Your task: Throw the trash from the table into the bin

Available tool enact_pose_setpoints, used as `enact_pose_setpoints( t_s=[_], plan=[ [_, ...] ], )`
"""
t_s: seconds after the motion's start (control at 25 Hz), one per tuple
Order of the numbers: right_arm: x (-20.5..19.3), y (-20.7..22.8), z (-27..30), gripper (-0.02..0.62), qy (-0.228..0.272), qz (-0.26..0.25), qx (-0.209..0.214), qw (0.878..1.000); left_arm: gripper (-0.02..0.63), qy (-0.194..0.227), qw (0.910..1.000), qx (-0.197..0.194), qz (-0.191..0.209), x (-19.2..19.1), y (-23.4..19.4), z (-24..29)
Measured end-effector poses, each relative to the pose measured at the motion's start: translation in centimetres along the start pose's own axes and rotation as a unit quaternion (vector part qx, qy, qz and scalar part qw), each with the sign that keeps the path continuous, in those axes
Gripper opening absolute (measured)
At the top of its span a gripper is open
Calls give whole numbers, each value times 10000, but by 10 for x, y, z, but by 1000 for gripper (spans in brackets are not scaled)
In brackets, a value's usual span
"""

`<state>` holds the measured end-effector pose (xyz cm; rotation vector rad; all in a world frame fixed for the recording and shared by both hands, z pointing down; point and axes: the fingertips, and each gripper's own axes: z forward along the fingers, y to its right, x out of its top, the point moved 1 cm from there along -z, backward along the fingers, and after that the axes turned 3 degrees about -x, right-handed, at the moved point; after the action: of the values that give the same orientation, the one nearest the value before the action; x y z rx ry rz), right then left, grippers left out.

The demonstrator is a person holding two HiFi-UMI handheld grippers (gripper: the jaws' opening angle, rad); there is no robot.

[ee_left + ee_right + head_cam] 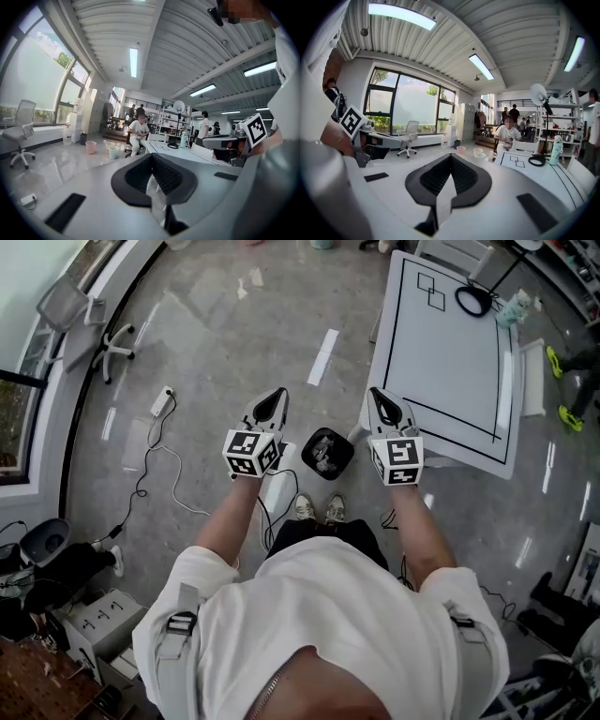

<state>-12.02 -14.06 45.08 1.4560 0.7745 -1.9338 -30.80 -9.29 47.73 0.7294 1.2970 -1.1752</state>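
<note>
The bin (327, 454) is small and black, standing on the grey floor (216, 343) just ahead of the person's shoes (319, 509) and near the closest corner of the white table (441, 362); pale crumpled trash (324, 458) lies inside it, too small to tell its kind; the table bears a black drawn border and two small drawn squares; both bare forearms reach forward side by side; the left tongs (273, 405) and right tongs (382, 401) point ahead nearly level, one on either side of the bin in the head view; both tongs are clenched with nothing between them.
</note>
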Motion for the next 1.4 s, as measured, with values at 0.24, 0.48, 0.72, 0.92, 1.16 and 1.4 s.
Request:
enact_pose_setpoints(
  t_s=[0.24, 0.48, 0.72, 0.92, 1.16, 1.4],
  plan=[
    [43, 26, -25, 5, 417, 310, -282, 9983, 11, 310, 9994, -104, 147, 39, 7, -5],
    [65, 46, -45, 5, 648, 428, -531, 9956, 11, 500, 9982, -211, 248, 64, 11, -7],
    [72, 56, -60, 5, 767, 506, -684, 9934, 11, 554, 9975, -308, 308, 75, 20, -8],
    [73, 59, -67, 3, 817, 540, -730, 9925, 11, 603, 9971, -354, 311, 79, 26, -7],
    [77, 56, -71, 3, 880, 515, -741, 9920, 11, 650, 9966, -388, 316, 84, 29, -9],
    [80, 56, -82, 3, 925, 499, -817, 9911, 11, 687, 9961, -459, 307, 87, 38, -12]
  ],
)
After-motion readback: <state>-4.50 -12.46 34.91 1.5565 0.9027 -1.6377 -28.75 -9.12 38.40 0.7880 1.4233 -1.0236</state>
